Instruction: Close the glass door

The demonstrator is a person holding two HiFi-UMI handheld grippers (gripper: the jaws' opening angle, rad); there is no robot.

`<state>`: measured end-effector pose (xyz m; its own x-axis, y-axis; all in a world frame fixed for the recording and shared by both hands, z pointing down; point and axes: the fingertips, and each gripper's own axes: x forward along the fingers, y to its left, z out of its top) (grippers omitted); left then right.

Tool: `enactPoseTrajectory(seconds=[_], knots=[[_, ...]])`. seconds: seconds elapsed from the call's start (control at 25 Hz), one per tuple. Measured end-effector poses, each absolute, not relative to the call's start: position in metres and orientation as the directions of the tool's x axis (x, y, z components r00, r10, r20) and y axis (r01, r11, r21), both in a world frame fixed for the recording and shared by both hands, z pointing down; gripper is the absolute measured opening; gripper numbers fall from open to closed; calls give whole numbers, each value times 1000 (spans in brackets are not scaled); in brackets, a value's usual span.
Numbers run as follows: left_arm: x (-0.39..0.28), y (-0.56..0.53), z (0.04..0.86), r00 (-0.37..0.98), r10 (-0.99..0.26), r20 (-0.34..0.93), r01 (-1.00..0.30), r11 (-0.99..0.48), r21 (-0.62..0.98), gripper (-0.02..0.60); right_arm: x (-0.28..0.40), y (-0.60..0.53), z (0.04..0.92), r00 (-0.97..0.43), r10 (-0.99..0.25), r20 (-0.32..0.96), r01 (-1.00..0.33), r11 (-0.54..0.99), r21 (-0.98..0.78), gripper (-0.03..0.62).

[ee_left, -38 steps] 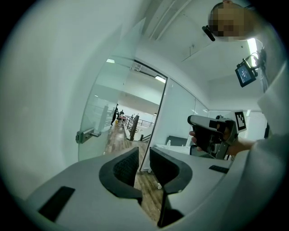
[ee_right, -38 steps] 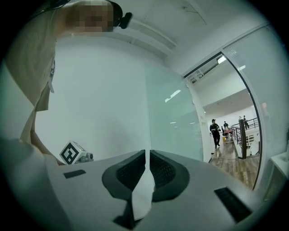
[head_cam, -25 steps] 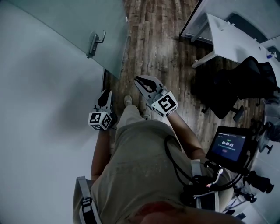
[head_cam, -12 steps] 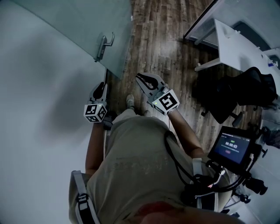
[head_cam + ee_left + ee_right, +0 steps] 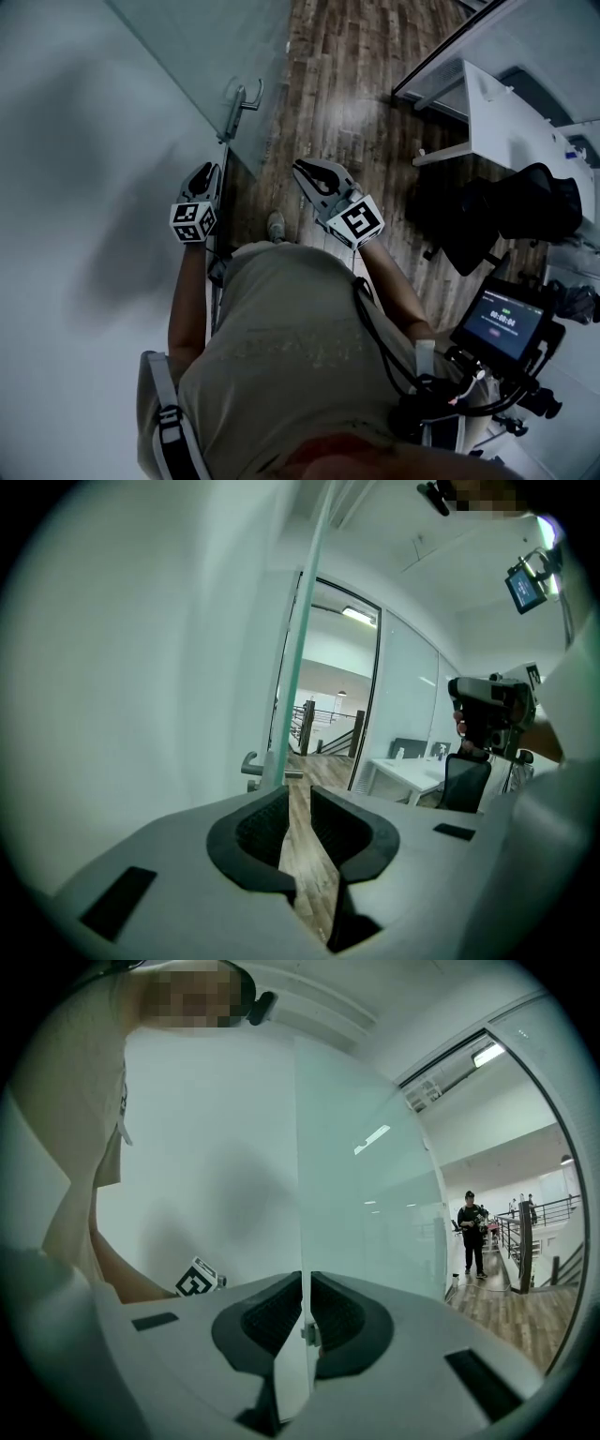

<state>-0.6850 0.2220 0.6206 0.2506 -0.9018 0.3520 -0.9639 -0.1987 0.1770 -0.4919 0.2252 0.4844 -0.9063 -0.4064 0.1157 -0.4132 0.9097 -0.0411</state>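
"Head view, upper left: look for the glass door there, swung open over the wooden floor, with its handle near the free edge."

"Moved since a second ago?"

"Slid rightward across the picture and turned almost edge-on. Reads as a step closer to it, not as any closing; no swing begun."

"Touching it yet?"

"No. Find the left gripper carried out leftward, now just beside the door's edge and below the handle, parted only a crack, with bare floor showing through the gap. Much the same for the right gripper: slightly apart, empty, lined up on the door's edge but clear of it."

"Next, at a guess?"

"Probably catch the handle side with the left and draw the pane round to shut. Worth minding the white desk and black chair off to the right, though well apart from the door."
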Motion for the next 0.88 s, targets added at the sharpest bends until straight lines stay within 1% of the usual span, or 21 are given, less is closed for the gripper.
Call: enactPoseTrajectory(seconds=[0.2,0.48,0.64,0.8,0.88], knots=[[-701,188,634,286,-873,396,-957,-237,168,67,-507,208,477,-890,-447,92,-453,890,-54,17],[-698,158,664,326,-821,469,-945,-281,164,67,-509,198,484,-864,-485,137,-497,864,-76,17],[-703,159,673,319,-816,481,-948,-277,157,67,-513,202,486,-862,-495,106,-504,860,-82,17],[-699,146,668,310,-806,504,-950,-283,131,67,-509,193,482,-855,-500,134,-514,852,-98,17],[-699,143,668,318,-798,512,-947,-297,124,67,-510,190,485,-852,-510,117,-521,847,-108,17]])
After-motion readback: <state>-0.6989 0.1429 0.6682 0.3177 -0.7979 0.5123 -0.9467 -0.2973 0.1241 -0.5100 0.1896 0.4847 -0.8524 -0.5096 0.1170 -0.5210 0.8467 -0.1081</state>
